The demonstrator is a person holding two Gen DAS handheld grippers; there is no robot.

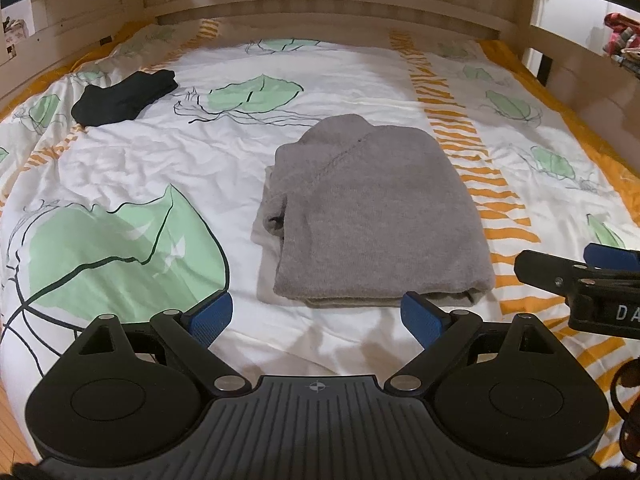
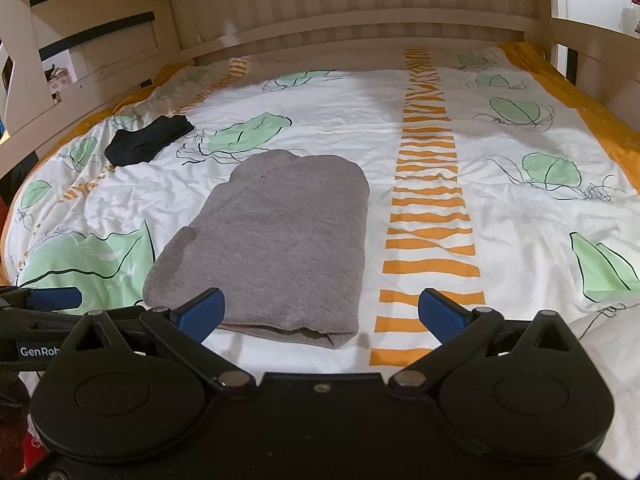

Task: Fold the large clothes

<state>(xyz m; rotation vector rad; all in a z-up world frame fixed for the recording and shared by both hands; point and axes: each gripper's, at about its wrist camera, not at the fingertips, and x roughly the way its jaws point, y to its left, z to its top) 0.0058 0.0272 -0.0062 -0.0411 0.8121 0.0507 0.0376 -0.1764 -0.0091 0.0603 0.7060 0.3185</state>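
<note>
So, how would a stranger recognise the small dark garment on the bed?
On the white bedcover with green leaves, look toward the far left corner. There lies a small black folded garment, far darker and smaller than the grey folded knit sweater in the middle.

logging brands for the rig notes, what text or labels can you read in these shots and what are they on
"DA", cut off by the frame edge, on the side of the right gripper in the left wrist view.
"GenRob", cut off behind the right gripper's own body, on the side of the left gripper in the right wrist view.
No text on the grey sweater, the black garment or the bedcover.
</note>
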